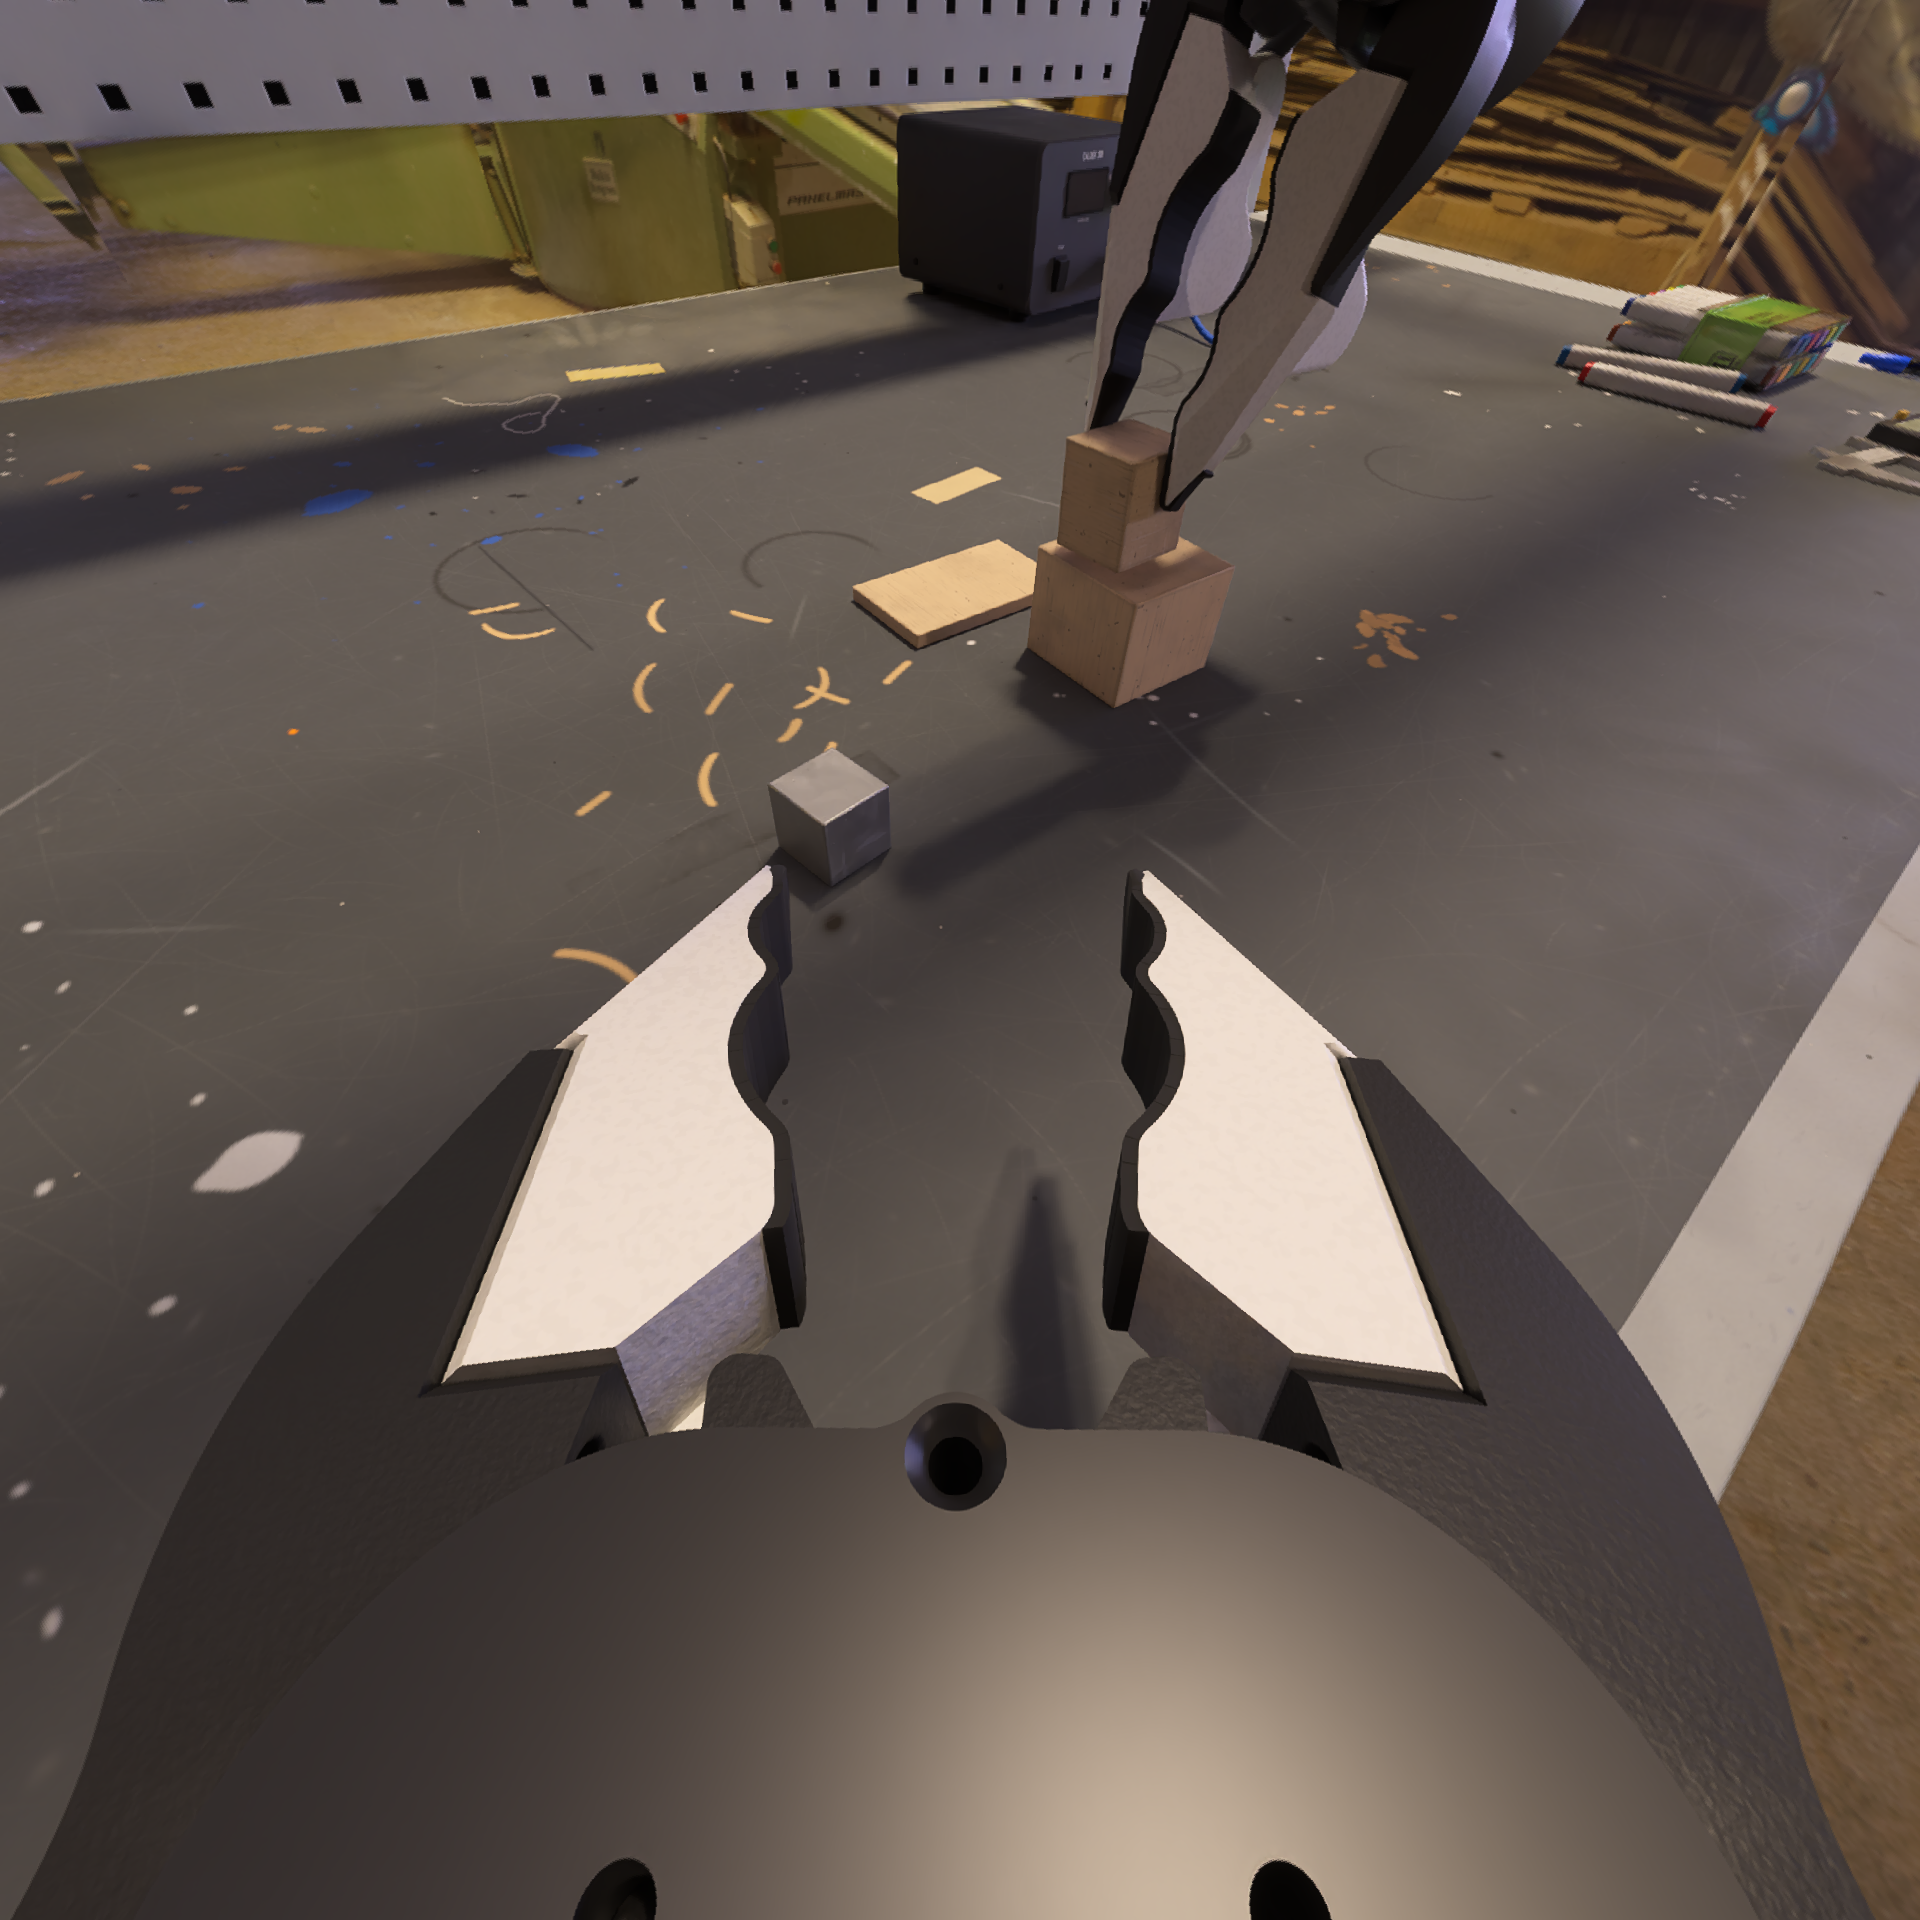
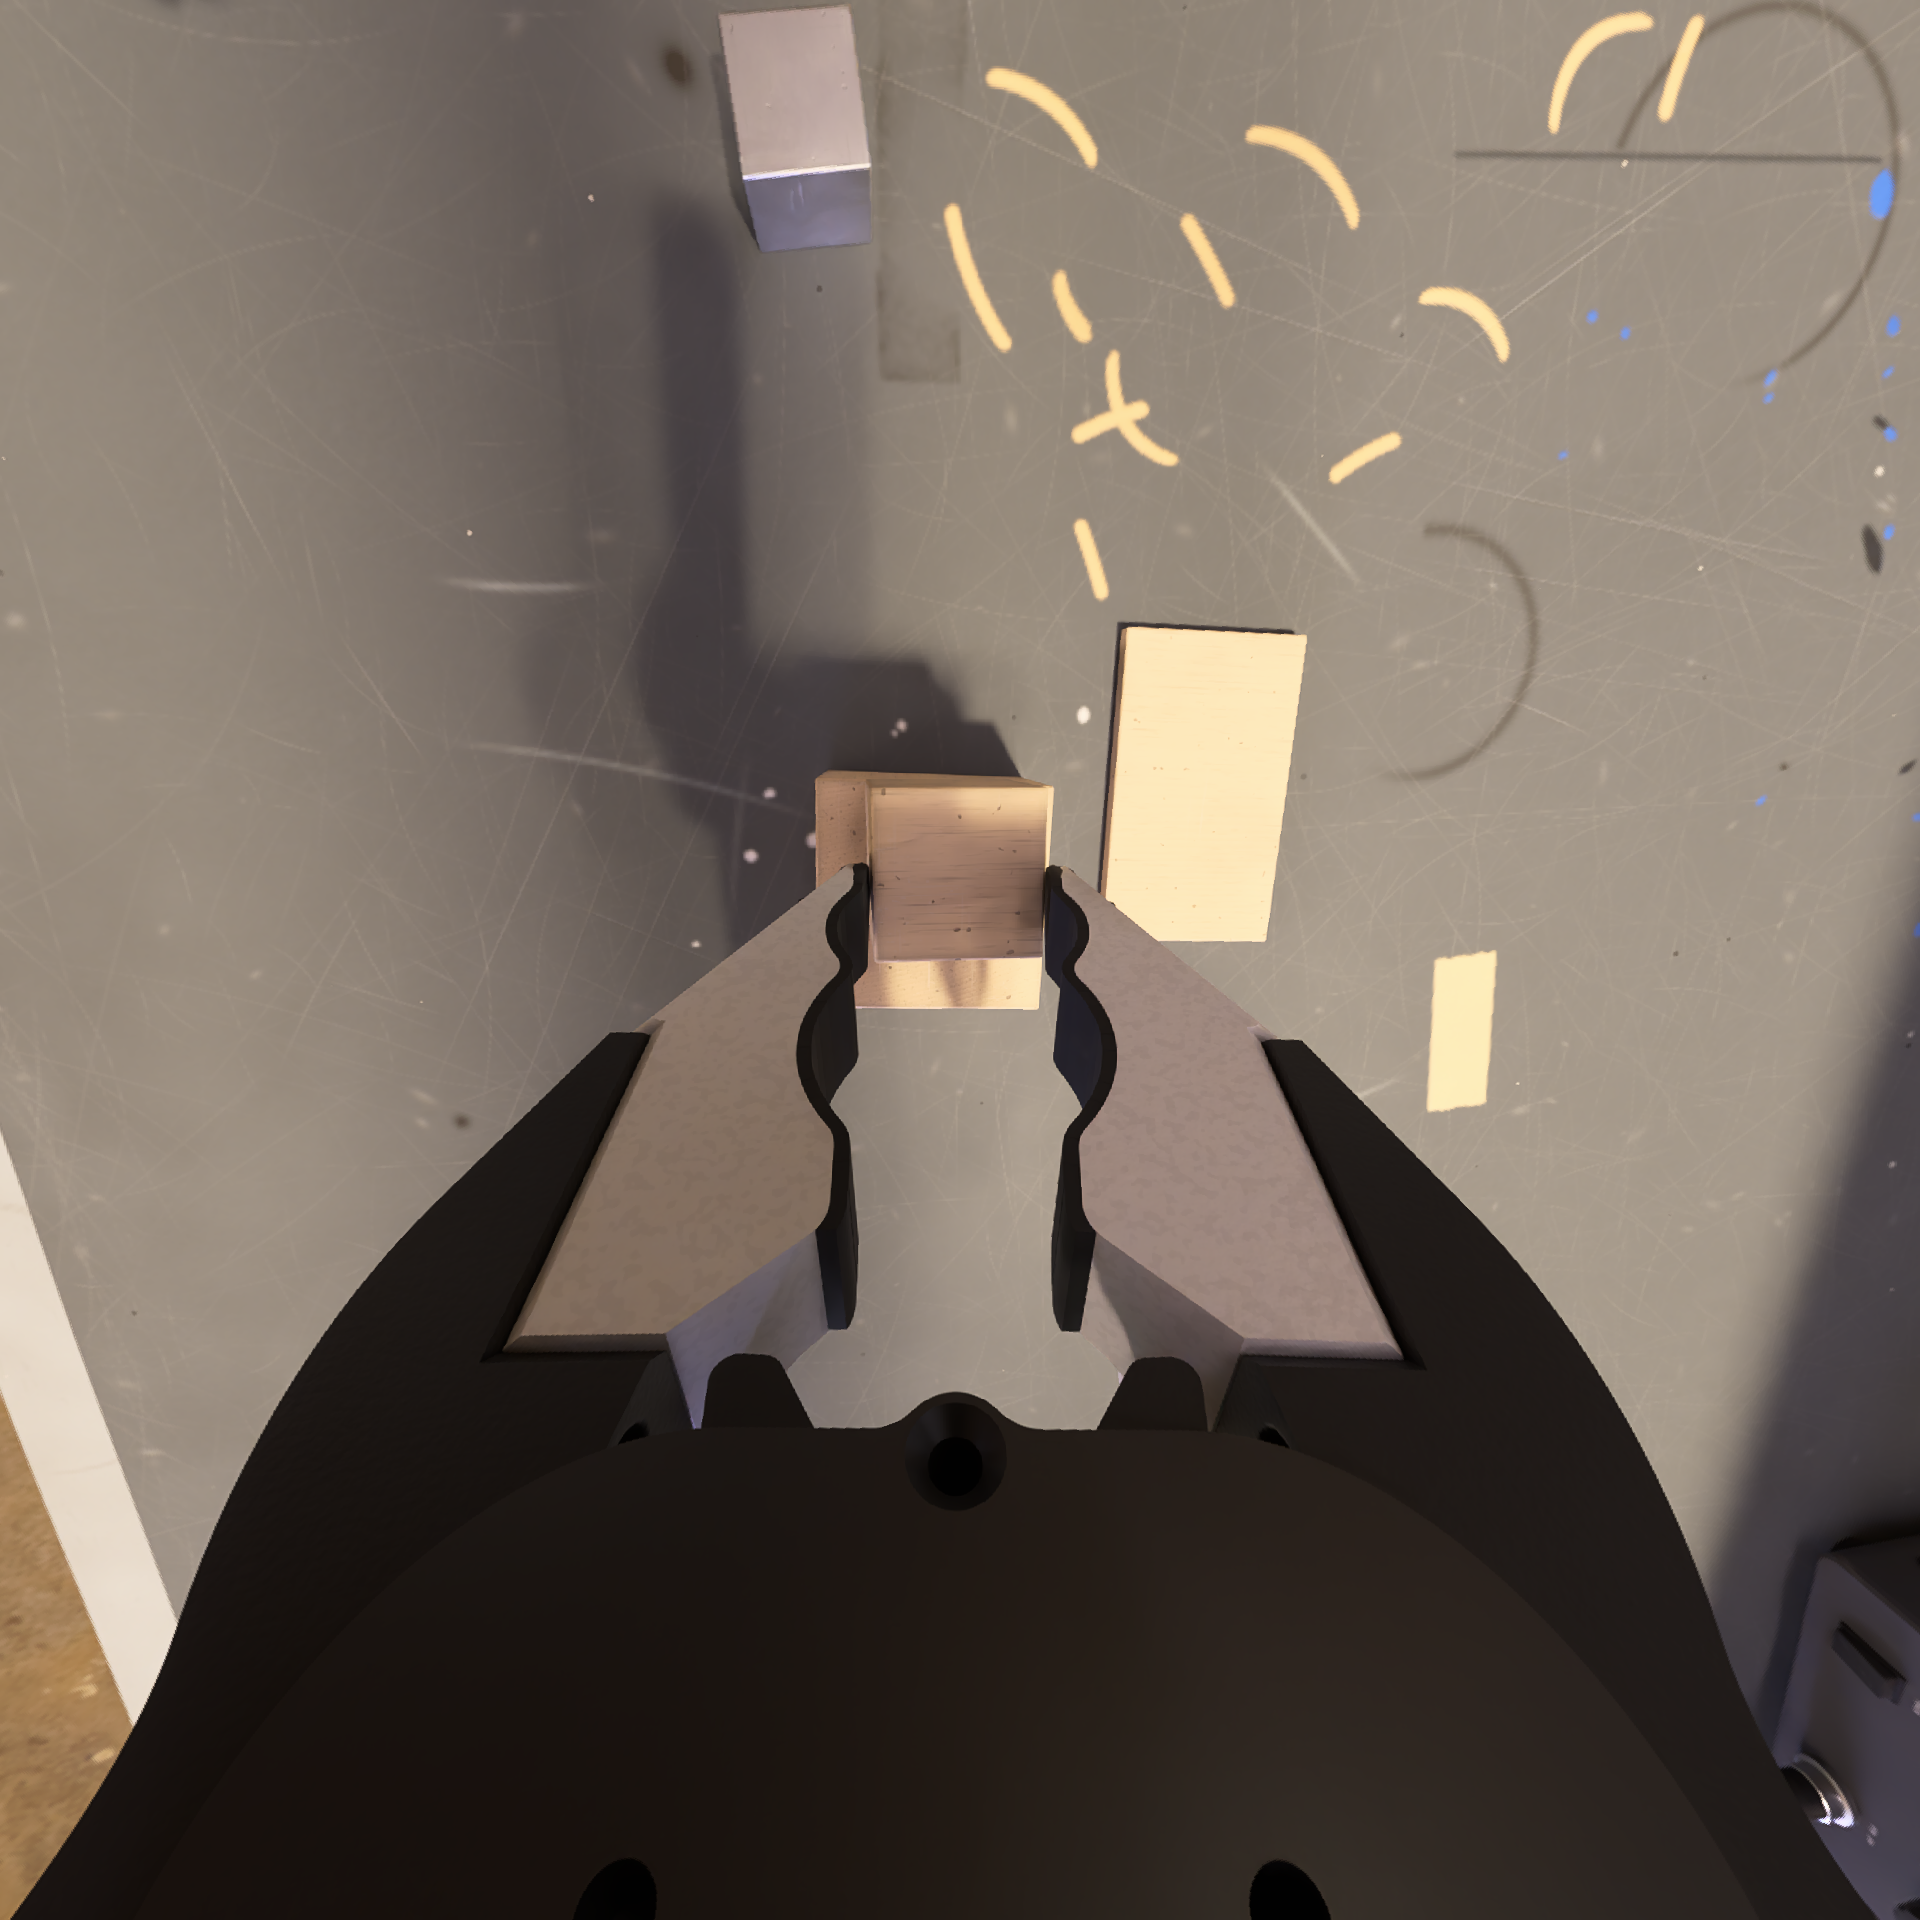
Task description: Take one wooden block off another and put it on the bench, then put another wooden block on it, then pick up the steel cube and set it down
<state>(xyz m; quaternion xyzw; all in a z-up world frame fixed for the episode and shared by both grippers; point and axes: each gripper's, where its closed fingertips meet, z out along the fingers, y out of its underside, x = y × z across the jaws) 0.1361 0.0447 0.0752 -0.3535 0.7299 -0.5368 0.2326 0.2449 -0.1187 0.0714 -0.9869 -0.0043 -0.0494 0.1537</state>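
A small wooden block [image 1: 1112, 499] sits on top of a larger wooden block [image 1: 1127, 623] on the dark bench. My right gripper [image 1: 1143, 457] comes down from above and is shut on the small block [image 2: 956, 883], one finger on each side. The larger block [image 2: 836, 821] shows beneath it. A flat wooden slab [image 1: 945, 592] lies beside the stack, also seen in the right wrist view [image 2: 1195, 790]. The steel cube [image 1: 831, 816] rests on the bench just beyond my left fingertip. My left gripper [image 1: 956, 878] is open and empty, low over the bench.
A dark box-shaped device [image 1: 997, 208] stands at the back of the bench. Markers and a small box [image 1: 1714, 353] lie at the far right. The bench's pale right edge [image 1: 1787, 1143] runs close to my left gripper. A perforated rail [image 1: 520, 73] hangs overhead.
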